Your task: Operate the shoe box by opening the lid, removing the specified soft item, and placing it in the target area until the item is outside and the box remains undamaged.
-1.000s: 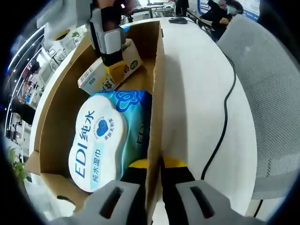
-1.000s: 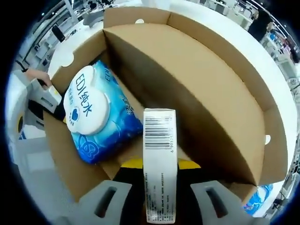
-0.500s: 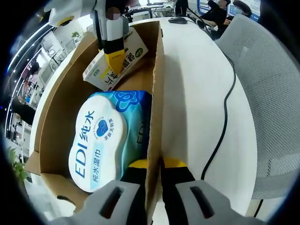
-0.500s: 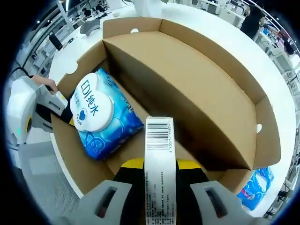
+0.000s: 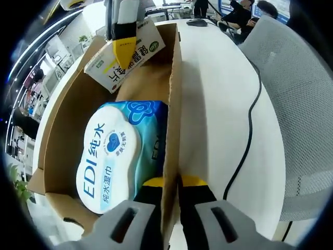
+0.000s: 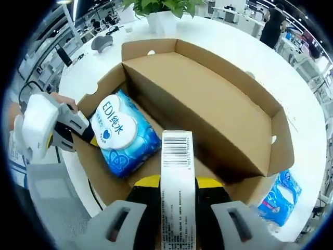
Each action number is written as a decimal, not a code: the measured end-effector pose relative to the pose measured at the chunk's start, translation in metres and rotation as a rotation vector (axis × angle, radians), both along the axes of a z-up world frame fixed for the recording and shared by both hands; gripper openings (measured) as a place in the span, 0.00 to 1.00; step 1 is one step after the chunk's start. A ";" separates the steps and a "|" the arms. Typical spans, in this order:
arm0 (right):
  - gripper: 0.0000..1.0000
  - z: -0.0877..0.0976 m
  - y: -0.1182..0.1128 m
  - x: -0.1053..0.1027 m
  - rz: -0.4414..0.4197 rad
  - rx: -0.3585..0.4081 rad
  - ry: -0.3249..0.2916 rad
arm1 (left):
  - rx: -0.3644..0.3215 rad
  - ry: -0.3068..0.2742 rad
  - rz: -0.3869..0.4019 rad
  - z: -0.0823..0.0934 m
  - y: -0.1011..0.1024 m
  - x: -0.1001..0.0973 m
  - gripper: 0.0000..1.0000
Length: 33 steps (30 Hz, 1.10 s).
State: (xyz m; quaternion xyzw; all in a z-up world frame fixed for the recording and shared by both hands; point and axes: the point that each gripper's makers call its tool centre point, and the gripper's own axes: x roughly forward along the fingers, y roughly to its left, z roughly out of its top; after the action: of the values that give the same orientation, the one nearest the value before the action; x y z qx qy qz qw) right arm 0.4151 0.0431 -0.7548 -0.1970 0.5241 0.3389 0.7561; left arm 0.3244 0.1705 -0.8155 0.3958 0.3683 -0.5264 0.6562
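White round table [image 5: 218, 104] in open office, left fingers [image 5: 171, 190] clamping shoe box [image 6: 208, 99] wall, right fingers [image 6: 177, 187] clamping carton [image 6: 177, 177]

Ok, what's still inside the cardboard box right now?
A blue wet wipes pack lies on the floor of the cardboard box. The right gripper holds a small carton above it. The left gripper clamps the box's wall. Anything under the pack is hidden.

Left gripper [image 5: 171, 182] jaws pinch box wall; right gripper [image 6: 177, 182] jaws clamp carton.
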 end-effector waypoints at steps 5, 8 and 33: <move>0.19 0.011 0.004 -0.005 -0.065 0.065 0.005 | 0.000 -0.001 0.000 0.000 0.000 0.000 0.04; 0.19 0.014 0.003 -0.007 -0.076 0.081 0.000 | 0.000 -0.001 0.000 0.000 0.000 0.001 0.04; 0.19 0.064 0.007 -0.015 -0.110 0.209 -0.156 | -0.001 -0.003 -0.004 0.000 0.000 0.000 0.04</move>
State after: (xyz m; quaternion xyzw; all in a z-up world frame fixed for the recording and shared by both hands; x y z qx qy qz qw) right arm 0.4003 0.0500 -0.6909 -0.1140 0.4356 0.3335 0.8283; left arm 0.3247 0.1702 -0.8159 0.3969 0.3665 -0.5272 0.6559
